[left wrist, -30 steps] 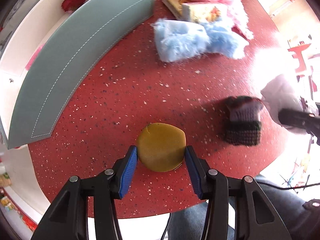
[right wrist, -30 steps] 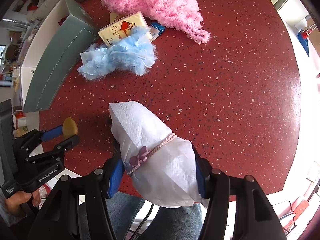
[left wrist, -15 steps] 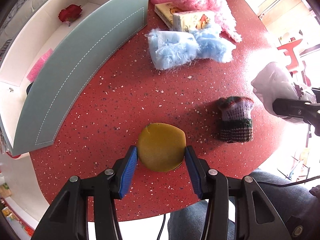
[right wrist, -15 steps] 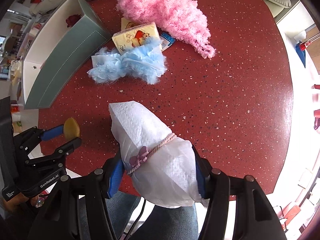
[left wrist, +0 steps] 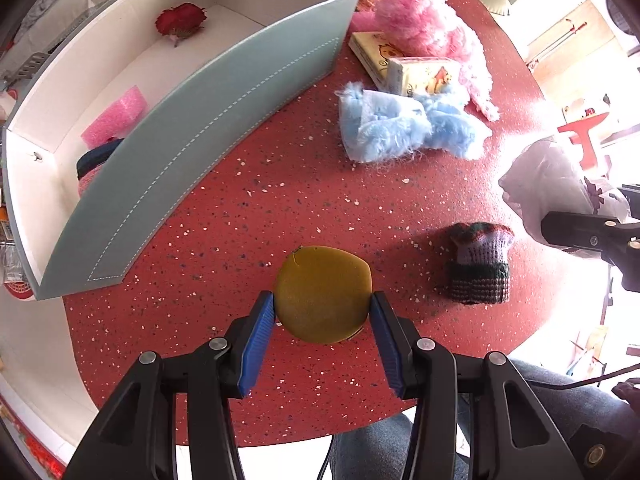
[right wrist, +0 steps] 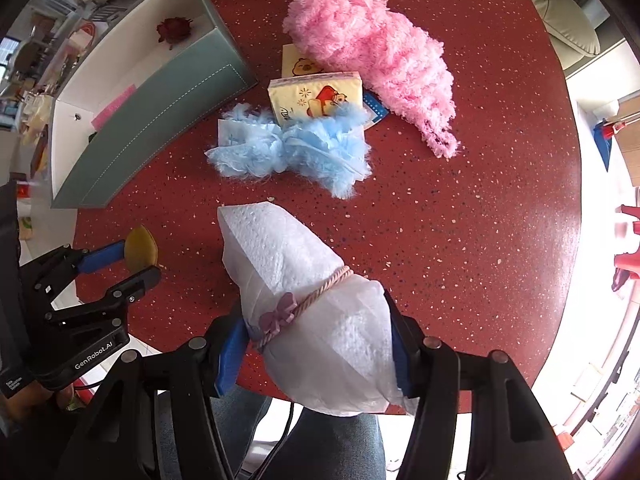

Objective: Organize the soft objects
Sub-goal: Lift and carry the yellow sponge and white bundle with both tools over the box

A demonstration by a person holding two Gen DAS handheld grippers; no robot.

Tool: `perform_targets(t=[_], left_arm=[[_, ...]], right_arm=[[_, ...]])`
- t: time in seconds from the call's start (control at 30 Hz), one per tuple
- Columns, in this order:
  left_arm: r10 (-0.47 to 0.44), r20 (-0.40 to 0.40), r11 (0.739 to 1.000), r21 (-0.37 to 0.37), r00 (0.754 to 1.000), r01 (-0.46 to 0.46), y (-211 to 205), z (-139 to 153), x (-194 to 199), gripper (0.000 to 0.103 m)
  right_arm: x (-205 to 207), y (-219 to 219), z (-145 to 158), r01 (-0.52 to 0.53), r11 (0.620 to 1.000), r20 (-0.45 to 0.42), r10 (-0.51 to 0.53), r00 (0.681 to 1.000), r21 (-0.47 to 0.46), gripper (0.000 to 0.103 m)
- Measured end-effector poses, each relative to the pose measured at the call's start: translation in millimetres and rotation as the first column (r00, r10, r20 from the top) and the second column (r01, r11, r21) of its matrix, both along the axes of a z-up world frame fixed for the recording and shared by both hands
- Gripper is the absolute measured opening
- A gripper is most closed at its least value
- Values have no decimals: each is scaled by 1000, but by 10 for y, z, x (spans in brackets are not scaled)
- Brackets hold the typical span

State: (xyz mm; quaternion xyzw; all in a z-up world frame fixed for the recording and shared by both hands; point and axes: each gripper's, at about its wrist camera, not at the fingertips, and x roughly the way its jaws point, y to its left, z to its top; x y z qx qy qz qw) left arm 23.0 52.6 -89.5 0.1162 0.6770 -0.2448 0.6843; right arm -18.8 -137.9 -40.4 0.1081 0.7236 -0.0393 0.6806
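My left gripper (left wrist: 323,311) is shut on a round mustard-yellow pad (left wrist: 323,293) and holds it above the red speckled table (left wrist: 248,208); it also shows in the right wrist view (right wrist: 141,243). My right gripper (right wrist: 316,344) is shut on a white tissue bundle (right wrist: 304,300) tied with a pink cord. The bundle shows at the right edge of the left wrist view (left wrist: 556,176). A teal storage box (left wrist: 192,128) with a white inside stands at the left. A knitted striped glove (left wrist: 478,264) lies on the table.
The box holds a red flower (left wrist: 181,22), a pink sponge (left wrist: 116,118) and a dark item (left wrist: 96,156). A fluffy blue cloth (right wrist: 292,148), a tissue pack (right wrist: 316,96), a flat booklet (right wrist: 298,62) and a fluffy pink cloth (right wrist: 380,56) lie mid-table.
Both grippers have risen and drawn back from the table with their loads. The box interior and more of the table have come into view.
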Motion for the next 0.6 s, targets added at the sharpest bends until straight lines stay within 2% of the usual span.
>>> perform_targets(t=[0.07,0.6], left_arm=[[13,7,1000,-8,1000,-13,-4,-50,-45,50],[124,48,991,-47,991,-122,257,57,311,50]], right_arm=[[51,40,6,-11,1000,1,11,1000,-3,63],[481,399,137,-116,993,28,116,993,-14,63]])
